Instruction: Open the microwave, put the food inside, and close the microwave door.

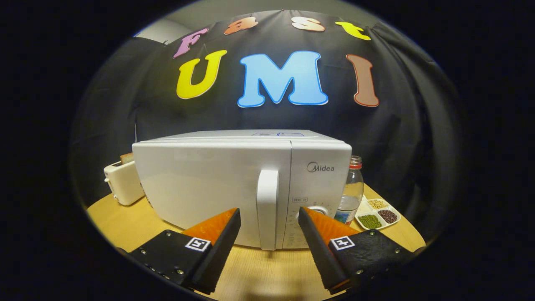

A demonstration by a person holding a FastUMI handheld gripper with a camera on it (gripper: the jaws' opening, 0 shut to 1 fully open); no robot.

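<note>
Tongs (269,215) gaping wide, gripping nothing; white microwave (217,184) sitting on bench (259,271) just ahead, door shut, its upright handle (267,209) standing between spread fingers, not touching either

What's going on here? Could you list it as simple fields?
gripper: open, fingers either side of the handle, not touching it
microwave: white, door shut
handle: upright, between the fingers
toaster: left of microwave
bottle: right of microwave
tray: beans in compartments, beside bottle
table: wooden
stage: door not yet opened
</note>
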